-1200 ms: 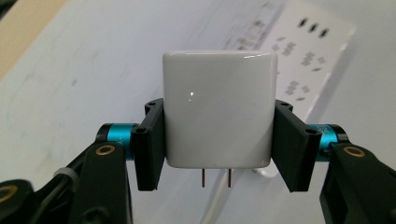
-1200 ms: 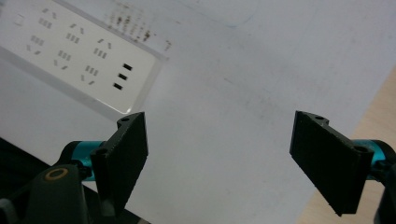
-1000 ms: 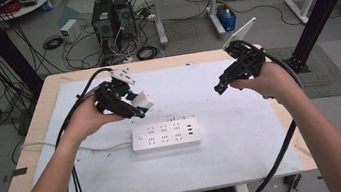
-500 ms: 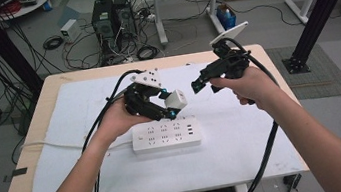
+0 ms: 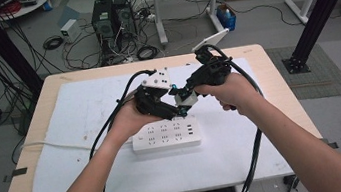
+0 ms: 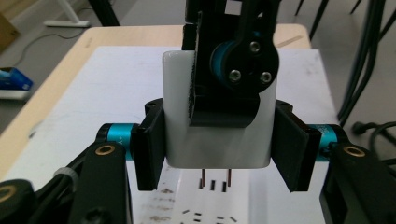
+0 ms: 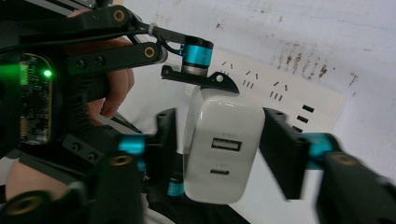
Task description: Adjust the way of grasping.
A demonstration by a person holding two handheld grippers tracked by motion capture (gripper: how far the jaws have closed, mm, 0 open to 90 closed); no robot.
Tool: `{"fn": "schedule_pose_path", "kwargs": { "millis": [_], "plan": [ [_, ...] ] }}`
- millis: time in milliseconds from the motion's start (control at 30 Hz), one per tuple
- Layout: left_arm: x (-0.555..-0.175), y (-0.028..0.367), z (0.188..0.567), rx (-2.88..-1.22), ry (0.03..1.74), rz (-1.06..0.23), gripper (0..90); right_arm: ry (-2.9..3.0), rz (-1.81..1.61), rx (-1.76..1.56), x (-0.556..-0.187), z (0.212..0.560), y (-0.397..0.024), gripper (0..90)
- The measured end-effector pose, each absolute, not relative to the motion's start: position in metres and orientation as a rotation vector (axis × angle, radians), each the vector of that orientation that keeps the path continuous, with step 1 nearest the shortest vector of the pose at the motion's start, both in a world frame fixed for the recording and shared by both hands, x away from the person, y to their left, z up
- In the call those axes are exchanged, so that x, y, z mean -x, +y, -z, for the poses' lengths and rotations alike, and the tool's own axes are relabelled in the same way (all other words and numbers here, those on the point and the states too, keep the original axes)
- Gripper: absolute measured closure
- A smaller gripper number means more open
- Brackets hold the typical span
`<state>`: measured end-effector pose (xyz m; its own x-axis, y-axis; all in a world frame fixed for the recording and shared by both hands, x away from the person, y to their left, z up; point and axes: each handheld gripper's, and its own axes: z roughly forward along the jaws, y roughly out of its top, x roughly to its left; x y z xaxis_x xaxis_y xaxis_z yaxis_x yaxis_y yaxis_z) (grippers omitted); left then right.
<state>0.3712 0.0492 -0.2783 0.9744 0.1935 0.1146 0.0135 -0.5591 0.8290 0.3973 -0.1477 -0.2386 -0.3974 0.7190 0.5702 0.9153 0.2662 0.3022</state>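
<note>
— Charger first: where is that white, rounded plastic charger block [image 5: 185, 99] with the two metal prongs?

— Off the table, up between both hands, just above the white rectangular plastic power strip [image 5: 165, 135] that lies on the white sheet covering the light wooden table [image 5: 277, 81]. From the left gripper view its prongs [image 6: 215, 178] point down toward the strip's sockets without touching them.

— Who has it?

— The left gripper [image 5: 172, 107] is clenched on its two side faces; black pads press flat on both sides. The right gripper [image 5: 182, 94] comes in from the opposite side, and its jaws have just been closing around the same block.

— Does the right one grip it?

— Its view shows the block's end with the two ports [image 7: 225, 156] sitting between its jaws; one pad [image 7: 166, 135] looks against it, the other [image 7: 282, 149] stands slightly apart, blurred. I cannot tell whether it presses.
</note>
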Motion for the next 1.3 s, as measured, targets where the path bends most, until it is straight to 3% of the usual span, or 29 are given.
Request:
{"fn": "schedule_pose_path", "kwargs": {
  "millis": [167,267,433,700,900,1100,1300],
  "plan": [
    [-0.365,0.042,0.279,-2.191,0.143,-0.373,41.4,-2.205,0.888,1.486,-0.4,0.239,-0.151,62.6],
    [-0.365,0.042,0.278,-2.212,0.176,-0.418,30.0,-2.26,0.889,1.47,-0.399,0.238,-0.151,62.7],
    [-0.368,0.057,0.281,-2.306,0.252,-0.431,24.7,-2.398,0.894,1.429,-0.399,0.229,-0.158,62.7],
    [-0.371,0.104,0.284,-2.565,0.435,-0.383,23.7,-2.737,0.683,1.362,-0.398,0.219,-0.17,62.6],
    [-0.381,0.142,0.287,-2.753,0.648,-0.26,20.4,-2.909,0.52,1.341,-0.397,0.22,-0.176,62.6],
    [-0.39,0.171,0.292,-2.736,0.824,-0.24,20.2,-2.936,0.481,1.318,-0.397,0.223,-0.179,62.6],
    [-0.397,0.178,0.299,-2.739,0.876,-0.228,20.2,-2.949,0.478,1.248,-0.394,0.228,-0.173,62.5]
  ]
}}
